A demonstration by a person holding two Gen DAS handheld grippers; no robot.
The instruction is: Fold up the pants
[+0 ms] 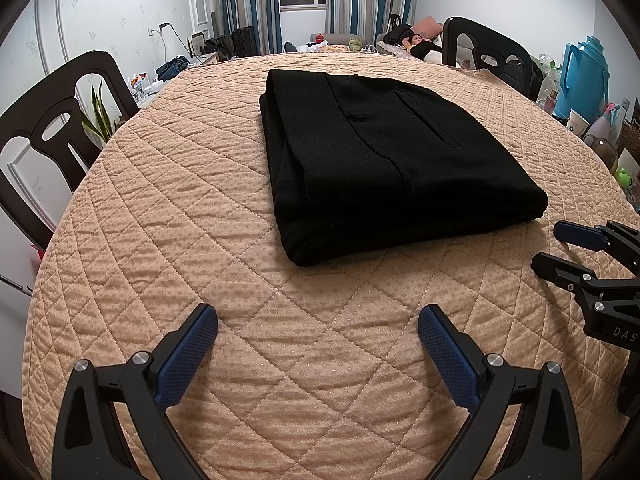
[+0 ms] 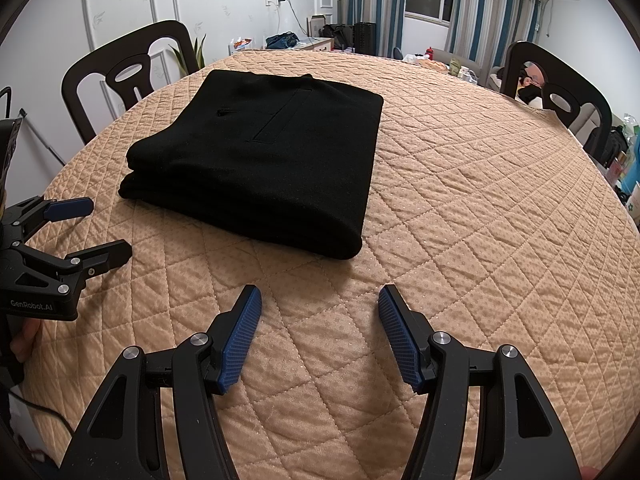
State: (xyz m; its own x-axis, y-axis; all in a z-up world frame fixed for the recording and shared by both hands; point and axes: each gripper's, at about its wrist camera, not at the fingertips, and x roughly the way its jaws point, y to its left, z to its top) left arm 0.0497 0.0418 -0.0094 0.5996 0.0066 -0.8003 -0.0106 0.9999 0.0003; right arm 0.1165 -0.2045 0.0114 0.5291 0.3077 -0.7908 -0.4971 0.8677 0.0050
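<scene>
Counting the scene, you have one pair of black pants (image 1: 384,160), folded into a thick, soft-edged rectangular stack lying flat near the middle of one round table covered in tan diamond-quilted cloth (image 1: 168,208), with two dark cut-out chair backs (image 1: 60,128) behind. Your left gripper (image 1: 318,332) and right gripper (image 2: 320,312) both stand wide and empty, blue textured pads (image 2: 240,340) spread, short of the stack.
</scene>
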